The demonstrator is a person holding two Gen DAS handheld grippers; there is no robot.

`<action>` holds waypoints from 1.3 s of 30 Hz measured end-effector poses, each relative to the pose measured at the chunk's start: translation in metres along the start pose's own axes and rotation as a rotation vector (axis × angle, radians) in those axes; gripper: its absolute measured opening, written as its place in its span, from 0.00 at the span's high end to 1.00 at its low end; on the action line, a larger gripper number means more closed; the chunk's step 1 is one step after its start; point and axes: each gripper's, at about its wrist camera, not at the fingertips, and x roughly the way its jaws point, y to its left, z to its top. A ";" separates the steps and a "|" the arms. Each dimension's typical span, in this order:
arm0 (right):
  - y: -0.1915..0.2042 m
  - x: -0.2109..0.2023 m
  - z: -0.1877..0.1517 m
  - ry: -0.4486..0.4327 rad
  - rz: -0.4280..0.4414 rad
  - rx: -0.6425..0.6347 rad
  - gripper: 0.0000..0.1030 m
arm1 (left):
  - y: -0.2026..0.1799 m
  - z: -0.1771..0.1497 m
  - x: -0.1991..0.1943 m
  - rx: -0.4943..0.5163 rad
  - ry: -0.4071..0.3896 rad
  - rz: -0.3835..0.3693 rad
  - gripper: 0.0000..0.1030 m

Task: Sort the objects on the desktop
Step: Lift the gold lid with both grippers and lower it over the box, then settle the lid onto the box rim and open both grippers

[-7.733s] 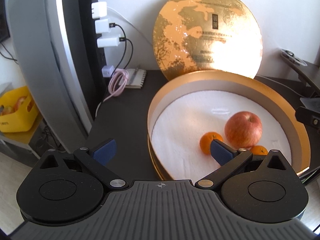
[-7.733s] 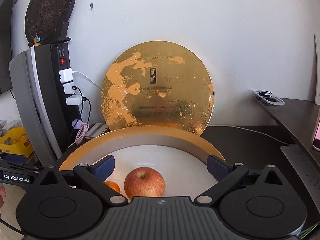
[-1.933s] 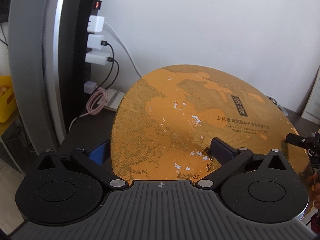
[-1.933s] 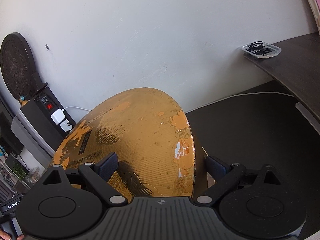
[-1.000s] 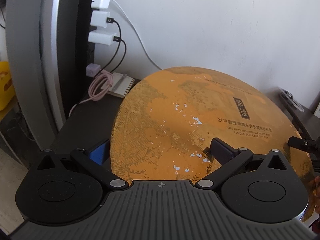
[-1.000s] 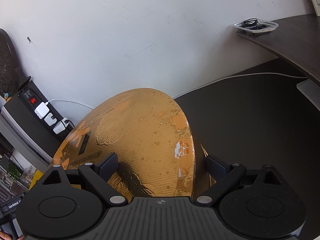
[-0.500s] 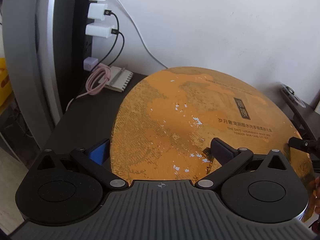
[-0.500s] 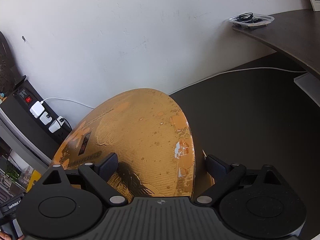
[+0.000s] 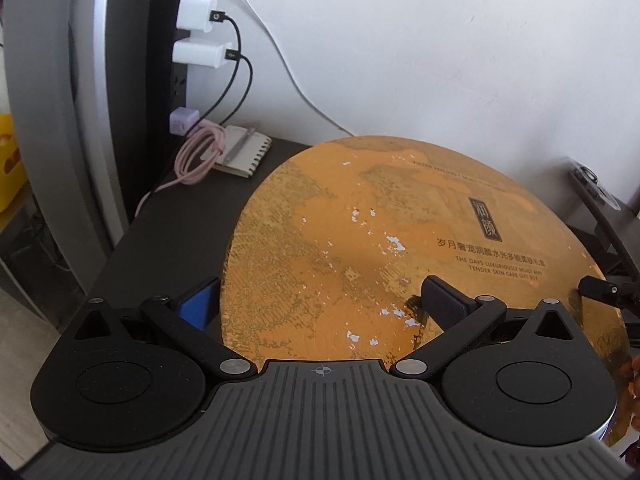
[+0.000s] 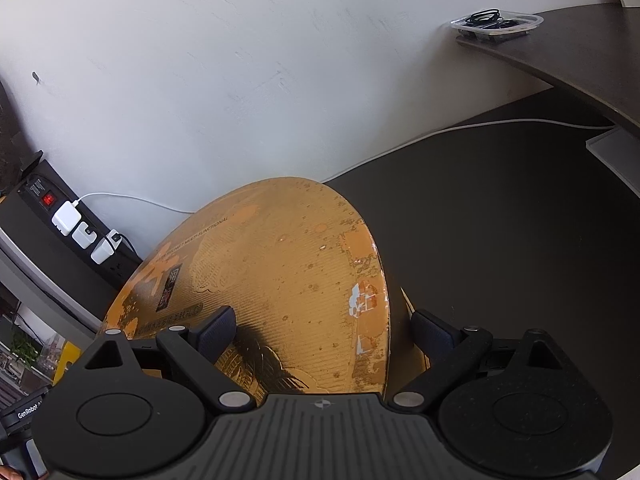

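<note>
A round gold lid [image 9: 380, 240] fills the middle of both views, lying over the dark desk [image 10: 500, 208]. The left gripper [image 9: 320, 304] has its jaws spread wide, one pad below the lid's left rim and one on its top face. The right gripper [image 10: 324, 330] straddles the lid's right rim likewise, jaws wide. Whether either pair presses the lid I cannot tell. White chargers [image 9: 200, 12] sit at upper left
</note>
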 end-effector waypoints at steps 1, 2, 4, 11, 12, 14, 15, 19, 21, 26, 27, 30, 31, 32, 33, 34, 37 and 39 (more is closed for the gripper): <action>0.000 0.001 -0.001 0.000 0.001 0.001 0.07 | 0.000 0.000 0.000 0.001 0.000 0.000 0.00; 0.000 0.001 -0.001 0.001 0.002 0.003 0.07 | 0.000 0.000 0.000 0.002 -0.001 0.001 0.00; -0.001 0.002 -0.002 0.001 0.004 0.010 0.07 | -0.001 0.000 -0.001 0.006 -0.001 0.003 0.00; 0.003 0.002 -0.001 0.005 -0.022 0.006 0.06 | 0.001 -0.001 0.004 0.000 0.001 0.000 0.00; 0.003 0.002 -0.001 0.005 -0.026 0.002 0.06 | 0.001 -0.001 0.004 -0.003 0.002 -0.002 0.00; 0.004 0.000 -0.001 0.004 -0.034 -0.002 0.06 | 0.003 -0.002 0.006 -0.009 0.008 -0.008 0.00; 0.005 0.001 -0.001 0.005 -0.038 -0.003 0.06 | 0.004 -0.002 0.007 -0.012 0.010 -0.011 0.00; 0.005 0.003 0.000 0.010 -0.044 0.009 0.06 | 0.008 -0.002 0.009 -0.021 0.017 -0.021 0.00; 0.003 0.003 0.000 0.009 -0.039 0.028 0.06 | 0.009 -0.001 0.009 -0.020 0.023 -0.027 0.00; 0.008 -0.028 0.009 -0.101 -0.009 0.041 0.05 | 0.017 0.006 -0.005 -0.039 0.000 -0.059 0.01; 0.014 -0.039 0.011 -0.125 -0.014 0.026 0.05 | 0.017 0.008 -0.013 -0.032 -0.017 -0.059 0.01; 0.040 -0.082 0.011 -0.188 -0.010 -0.058 0.02 | 0.012 0.014 -0.045 0.018 -0.070 -0.036 0.01; 0.050 -0.099 0.007 -0.203 -0.007 -0.097 0.02 | 0.010 0.014 -0.057 0.041 -0.087 -0.024 0.00; 0.060 -0.110 0.001 -0.212 -0.007 -0.137 0.02 | 0.006 0.013 -0.068 0.069 -0.102 -0.009 0.00; 0.070 -0.120 -0.005 -0.217 -0.006 -0.176 0.02 | 0.002 0.010 -0.080 0.100 -0.114 0.010 0.00; 0.077 -0.132 -0.015 -0.221 0.000 -0.218 0.02 | -0.003 0.005 -0.091 0.136 -0.122 0.032 0.00; 0.093 -0.157 -0.048 -0.223 0.006 -0.319 0.02 | -0.017 -0.017 -0.117 0.243 -0.129 0.104 0.00; 0.106 -0.167 -0.072 -0.225 0.002 -0.382 0.03 | -0.025 -0.035 -0.128 0.301 -0.126 0.145 0.00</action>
